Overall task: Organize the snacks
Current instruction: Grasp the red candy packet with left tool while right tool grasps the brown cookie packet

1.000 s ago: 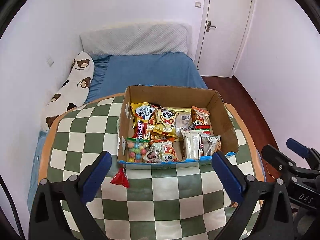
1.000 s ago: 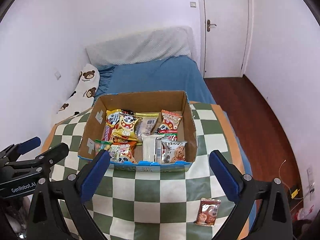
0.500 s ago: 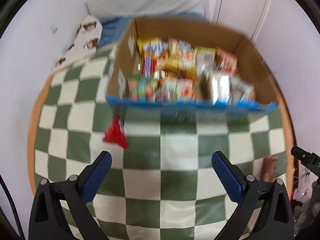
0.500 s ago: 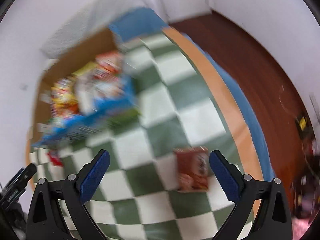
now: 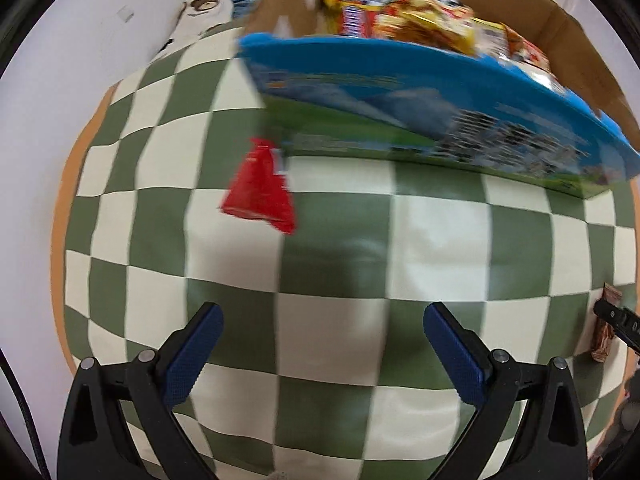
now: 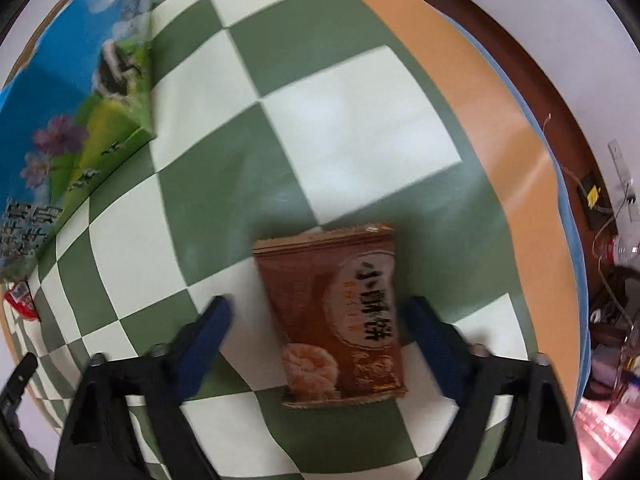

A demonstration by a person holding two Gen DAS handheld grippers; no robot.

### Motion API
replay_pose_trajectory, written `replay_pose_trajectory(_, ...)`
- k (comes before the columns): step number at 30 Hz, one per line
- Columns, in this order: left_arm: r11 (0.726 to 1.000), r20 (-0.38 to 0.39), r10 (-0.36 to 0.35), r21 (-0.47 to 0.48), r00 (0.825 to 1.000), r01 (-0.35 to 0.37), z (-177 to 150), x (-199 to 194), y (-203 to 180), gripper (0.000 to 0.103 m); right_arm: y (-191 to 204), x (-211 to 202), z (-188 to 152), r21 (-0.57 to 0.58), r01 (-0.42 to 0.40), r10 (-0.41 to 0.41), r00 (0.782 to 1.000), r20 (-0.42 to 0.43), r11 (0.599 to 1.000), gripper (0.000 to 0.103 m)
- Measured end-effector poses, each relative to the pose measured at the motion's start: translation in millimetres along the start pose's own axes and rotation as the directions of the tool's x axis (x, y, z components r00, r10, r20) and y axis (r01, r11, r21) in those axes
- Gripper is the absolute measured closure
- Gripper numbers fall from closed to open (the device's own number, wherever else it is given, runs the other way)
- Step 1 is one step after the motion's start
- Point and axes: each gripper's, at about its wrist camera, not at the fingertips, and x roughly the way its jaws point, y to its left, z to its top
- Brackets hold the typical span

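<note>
A cardboard box (image 5: 440,96) with a blue printed front holds several snack packets (image 5: 404,24); it also shows in the right wrist view (image 6: 76,120). A red packet (image 5: 260,188) lies on the checkered tabletop just left of the box front, ahead of my open, empty left gripper (image 5: 324,340). A brown biscuit packet (image 6: 336,320) lies flat between the fingers of my open right gripper (image 6: 320,332), which is low over it. The same brown packet shows at the right edge of the left wrist view (image 5: 604,332).
The round table (image 6: 460,80) has a green-and-white checkered cover and an orange rim. A bear-print pillow (image 5: 204,12) lies beyond the table's left side. Cables and a bottle (image 6: 616,248) lie on the floor at right.
Both grippers have dropped down toward the table. The left now looks at the box front and red packet from close up. The right has moved over the brown packet, which now sits between its fingers.
</note>
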Motion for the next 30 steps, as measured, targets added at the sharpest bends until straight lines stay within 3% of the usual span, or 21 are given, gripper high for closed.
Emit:
replay_pose_trajectory(1, 1.0, 0.002, 0.003, -0.01, 1.0, -0.003, 0.8, 0.6, 4.6, 0.0, 5.5, -0.8, -0.7, -0.02, -0.004, 0.004, 1.0, 0.007, 1.0, 0.039)
replay_pose_trajectory(4, 0.999, 0.007, 0.032, -0.042, 0.999, -0.031, 5.1, 2.4, 22.2, 0.0, 29.8, -2.4, -5.5, -0.089, -0.056, 0.057, 0.998, 0.004, 0.994, 0.043)
replay_pose_trajectory(8, 0.996, 0.011, 0.067, -0.066, 0.998, -0.066, 12.0, 4.8, 43.9, 0.0, 77.2, 1.6, -17.9, -0.217, -0.093, 0.09, 0.996, -0.023, 0.972, 0.043)
replay_pose_trajectory(14, 0.995, 0.0, 0.047, -0.093, 0.999, -0.047, 33.4, 14.8, 69.6, 0.0, 128.5, 8.8, -30.4, -0.316, -0.154, 0.14, 0.988, -0.066, 0.936, 0.043)
replay_pose_trajectory(18, 0.997, 0.001, 0.048, -0.064, 0.999, -0.048, 51.1, 21.7, 70.1, 0.001, 140.8, 9.4, -27.9, -0.329, -0.171, 0.155, 0.985, -0.074, 0.929, 0.043)
replay_pose_trajectory(24, 1.0, 0.0, -0.017, 0.018, 1.0, 0.017, 76.1, 35.4, 46.1, 0.001, 145.8, 8.3, -19.1, -0.323, -0.173, 0.157, 0.985, -0.076, 0.93, 0.043)
replay_pose_trajectory(26, 0.999, 0.01, -0.021, 0.046, 1.0, 0.02, 81.1, 40.7, 37.9, 0.009, 144.1, 8.8, -20.9, -0.327, -0.167, 0.151, 0.986, -0.074, 0.93, 0.043)
replay_pose_trajectory(30, 0.996, -0.03, -0.06, 0.06, 0.998, 0.062, 88.3, 53.3, 29.1, 0.059, 134.0, 11.9, -28.6, -0.317, -0.17, 0.156, 0.985, -0.071, 0.933, 0.043)
